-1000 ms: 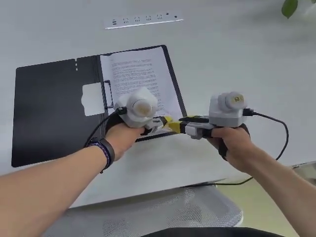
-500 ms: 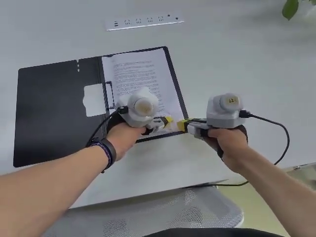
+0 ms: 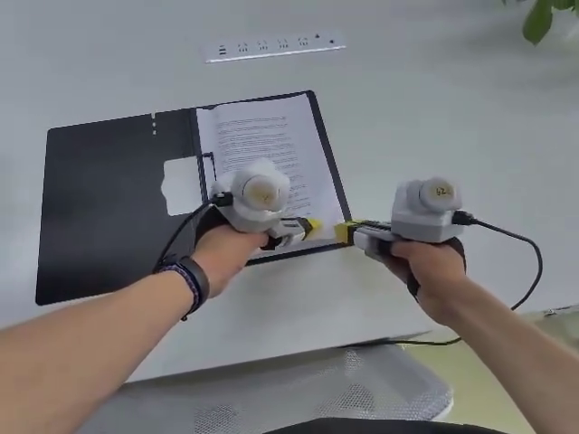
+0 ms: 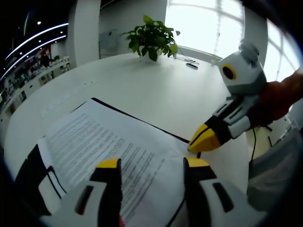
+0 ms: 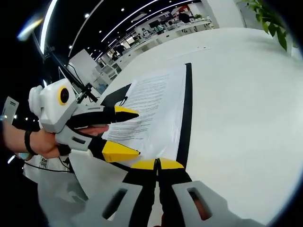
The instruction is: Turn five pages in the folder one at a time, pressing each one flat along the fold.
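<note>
Spread left claw (image 4: 153,164) hangs over the folder (image 3: 109,208) and its top page (image 4: 94,142). Right claw (image 5: 157,164), pressed together, sits just off the folder's edge. Left hand (image 3: 226,246) hides the page's near corner.

Head view overhead, gripper views low, close, sharing folder (image 3: 99,208)

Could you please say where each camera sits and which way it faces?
Head view: on the headset, looking down at the folder; forearms, left tool, right tool show.
Left gripper view: on the left tool, facing along open jaws over the page toward a plant.
Right gripper view: on the right tool, facing along shut jaws across the folder.
Shared: each gripper view catches the other tool.
</note>
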Demonstrator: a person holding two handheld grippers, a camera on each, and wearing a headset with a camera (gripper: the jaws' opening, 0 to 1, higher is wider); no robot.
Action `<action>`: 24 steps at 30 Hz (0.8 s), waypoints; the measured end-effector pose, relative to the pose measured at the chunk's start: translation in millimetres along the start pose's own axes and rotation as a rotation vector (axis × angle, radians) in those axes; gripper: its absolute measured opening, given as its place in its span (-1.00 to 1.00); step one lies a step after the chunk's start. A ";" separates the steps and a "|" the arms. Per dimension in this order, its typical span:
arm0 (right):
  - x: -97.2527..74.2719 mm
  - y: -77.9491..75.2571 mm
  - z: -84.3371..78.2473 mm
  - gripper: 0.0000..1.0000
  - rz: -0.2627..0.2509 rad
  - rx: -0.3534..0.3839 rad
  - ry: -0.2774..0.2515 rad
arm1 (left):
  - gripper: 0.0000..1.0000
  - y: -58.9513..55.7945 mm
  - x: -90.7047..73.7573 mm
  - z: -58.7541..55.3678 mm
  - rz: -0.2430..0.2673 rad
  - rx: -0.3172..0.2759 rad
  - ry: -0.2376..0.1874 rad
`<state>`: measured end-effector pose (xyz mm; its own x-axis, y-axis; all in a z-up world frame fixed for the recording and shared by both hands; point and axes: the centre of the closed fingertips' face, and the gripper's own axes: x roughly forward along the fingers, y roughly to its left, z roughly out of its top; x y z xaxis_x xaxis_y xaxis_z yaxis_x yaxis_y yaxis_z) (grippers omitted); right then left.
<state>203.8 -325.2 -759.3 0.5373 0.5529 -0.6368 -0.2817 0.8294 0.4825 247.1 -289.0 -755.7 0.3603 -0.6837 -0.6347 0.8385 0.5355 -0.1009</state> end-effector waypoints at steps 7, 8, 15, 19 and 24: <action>-7.0 3.8 8.4 -1.00 0.009 0.044 -0.053 | 0.16 -3.7 -11.5 2.3 -0.017 0.009 -0.014; -7.8 4.3 9.1 -1.00 0.009 0.047 -0.057 | 0.17 -3.4 -12.8 2.8 -0.017 0.008 -0.017; -13.5 9.8 15.6 -1.00 0.006 0.066 -0.091 | 0.29 -3.6 -27.6 10.1 -0.024 -0.026 -0.052; -14.8 15.1 18.3 -1.00 0.009 0.055 -0.099 | 0.30 -2.8 -35.4 9.0 -0.023 -0.016 -0.056; -17.7 25.9 28.1 -1.00 0.035 0.066 -0.142 | 0.32 1.4 -50.0 10.1 -0.006 -0.019 -0.069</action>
<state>209.3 -315.8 -718.6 0.6364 0.5607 -0.5297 -0.2516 0.8001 0.5446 234.5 -259.1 -716.3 0.3829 -0.7195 -0.5793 0.8331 0.5399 -0.1199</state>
